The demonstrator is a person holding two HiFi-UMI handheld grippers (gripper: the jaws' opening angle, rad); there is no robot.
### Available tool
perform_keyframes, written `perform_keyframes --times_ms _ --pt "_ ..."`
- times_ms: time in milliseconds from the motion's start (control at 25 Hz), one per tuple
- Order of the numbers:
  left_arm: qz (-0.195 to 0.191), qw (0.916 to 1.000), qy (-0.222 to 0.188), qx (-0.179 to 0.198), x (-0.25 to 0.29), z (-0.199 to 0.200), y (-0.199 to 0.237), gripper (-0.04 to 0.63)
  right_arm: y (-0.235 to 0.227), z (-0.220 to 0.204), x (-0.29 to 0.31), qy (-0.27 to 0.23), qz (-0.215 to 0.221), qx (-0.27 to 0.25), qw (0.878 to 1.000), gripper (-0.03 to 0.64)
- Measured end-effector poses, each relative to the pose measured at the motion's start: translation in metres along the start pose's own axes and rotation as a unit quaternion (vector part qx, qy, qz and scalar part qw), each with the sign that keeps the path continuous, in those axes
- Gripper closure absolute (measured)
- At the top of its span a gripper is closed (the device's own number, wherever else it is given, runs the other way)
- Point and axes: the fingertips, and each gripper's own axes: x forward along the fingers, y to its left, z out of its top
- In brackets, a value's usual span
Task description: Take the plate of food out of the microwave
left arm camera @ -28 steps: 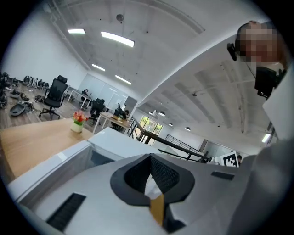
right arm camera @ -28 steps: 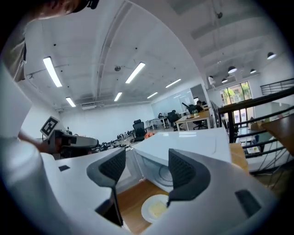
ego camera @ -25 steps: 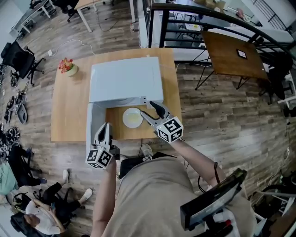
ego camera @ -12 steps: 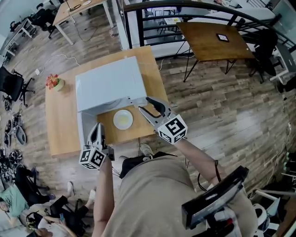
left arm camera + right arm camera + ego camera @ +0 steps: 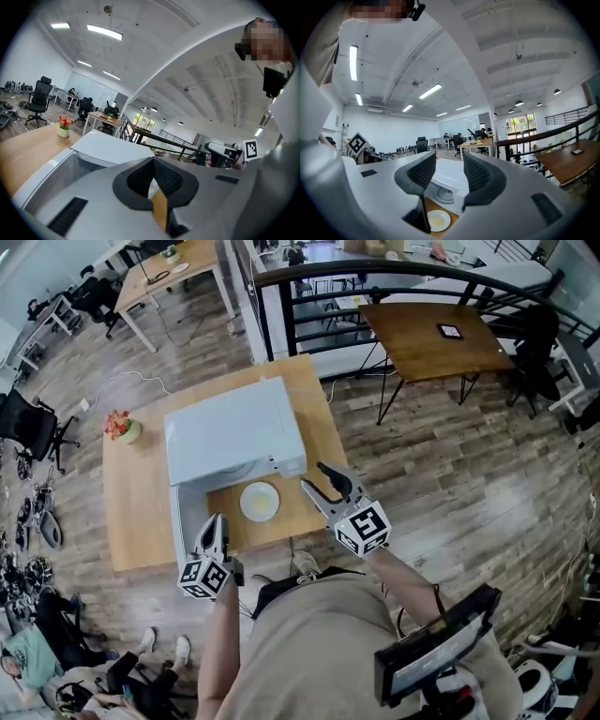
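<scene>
The plate of food [image 5: 260, 501] is found outside the microwave [image 5: 234, 432], set flat on the wooden desk [image 5: 141, 512] just in front of the open cavity. A pale yellowish portion is seen at the middle of the plate. The microwave door [image 5: 185, 521] is swung out to the left and is left standing open.

The right tongs [image 5: 316, 476] are held to the right of the plate, near it but apart from it, with the tips pointed toward the microwave's front right corner. Their jaws are parted and nothing is gripped between them. In the right gripper view, the right tongs [image 5: 449, 159] are seen with a clear gap between the two black pads. The microwave [image 5: 450, 176] is framed through that gap, and the plate [image 5: 438, 219] is seen lower down, below the left pad and not touched by it.

The left tongs [image 5: 216, 519] are held at the near edge of the desk, below and to the left of the plate and just beside the outer end of the open door. The plate is thus placed between the two tongs, closer to the right pair. In the left gripper view, the left tongs [image 5: 153, 161] are seen clenched, tips met, with nothing caught in them. The microwave [image 5: 108, 147] is seen beyond them. The plate is not shown in that view.

A small pot of flowers [image 5: 123, 427] is placed at the desk's far left corner, well apart from the plate.
</scene>
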Motion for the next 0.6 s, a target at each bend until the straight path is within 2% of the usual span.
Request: perform_keyframes --times_ms 240,280,360,600 --pt "0.008 0.9999 0.007 -0.010 -0.009 -0.008 0.018 0.594 0.007 -0.019 0.007 0.021 -0.011 0.005 1.000 0.425" --pt "0.009 0.9999 0.007 -0.012 -0.011 -0.010 0.021 0.593 0.009 -0.021 0.009 0.024 -0.011 0.005 1.000 0.446" --pt "0.010 0.9998 0.007 -0.017 -0.015 -0.013 0.027 0.594 0.013 -0.024 0.012 0.026 -0.010 0.007 1.000 0.446" --pt "0.004 0.9996 0.001 -0.027 -0.025 -0.020 0.030 0.592 0.024 -0.028 0.017 0.031 -0.004 0.010 0.999 0.446"
